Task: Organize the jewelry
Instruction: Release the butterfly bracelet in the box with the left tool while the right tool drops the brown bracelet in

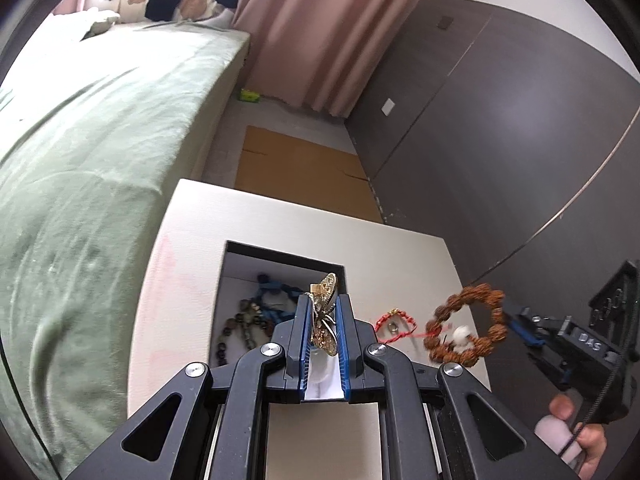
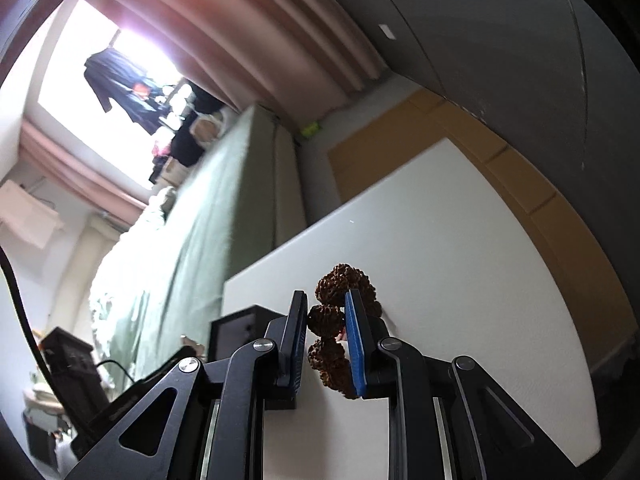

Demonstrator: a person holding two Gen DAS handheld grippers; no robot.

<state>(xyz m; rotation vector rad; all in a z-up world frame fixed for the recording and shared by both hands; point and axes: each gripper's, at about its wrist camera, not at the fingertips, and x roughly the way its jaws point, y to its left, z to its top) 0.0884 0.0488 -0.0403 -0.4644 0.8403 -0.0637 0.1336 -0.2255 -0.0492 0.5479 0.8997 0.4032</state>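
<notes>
My left gripper (image 1: 324,312) is shut on a gold filigree brooch (image 1: 326,320) and holds it above the open black jewelry box (image 1: 240,250), which holds beaded bracelets (image 1: 246,326). My right gripper (image 1: 510,318) is shut on a brown seed-bead bracelet (image 1: 468,330) with a white bead, held above the white table (image 1: 280,220). In the right wrist view the gripper (image 2: 326,312) clamps the brown beads (image 2: 326,320). A red cord bracelet (image 1: 394,322) lies on the table right of the box.
A bed with a green cover (image 1: 80,160) runs along the left. A cardboard sheet (image 1: 296,168) lies on the floor beyond the table. Pink curtains (image 1: 320,32) and a dark wardrobe (image 1: 500,120) stand behind. The box also shows in the right wrist view (image 2: 236,326).
</notes>
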